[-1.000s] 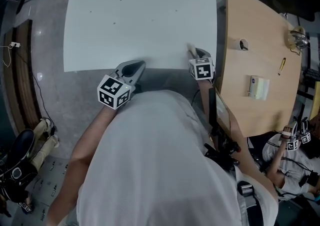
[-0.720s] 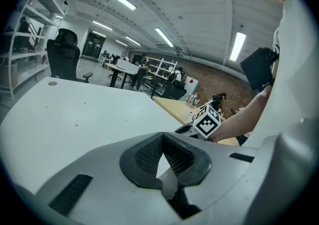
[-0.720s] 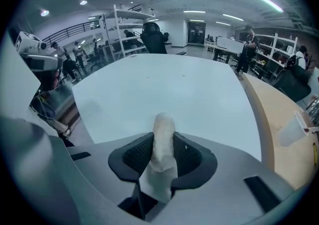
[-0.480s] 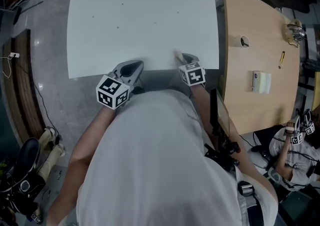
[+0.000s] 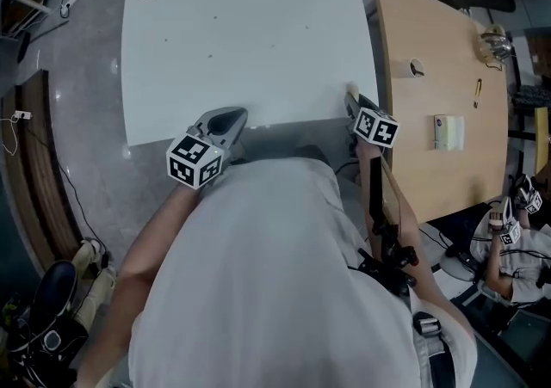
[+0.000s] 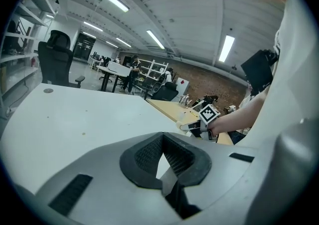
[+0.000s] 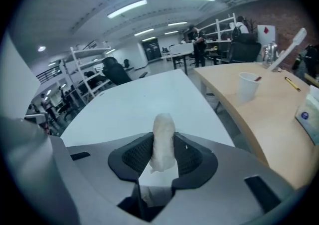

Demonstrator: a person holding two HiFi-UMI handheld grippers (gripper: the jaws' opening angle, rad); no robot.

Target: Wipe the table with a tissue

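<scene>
Holding the tissue [image 7: 163, 139] mid-roll, the right hand-held gripper [image 5: 351, 98] pinches it above the near-right corner of the white surface [image 5: 250, 33]; left hand-held gripper [image 6: 163, 155] gapes empty. Likely soft, light, tears easily — grip the bunched middle, not loose ends.

White table [image 5: 250, 33]; white tissue [image 7: 163, 136]; tan desk [image 5: 430, 120].
</scene>
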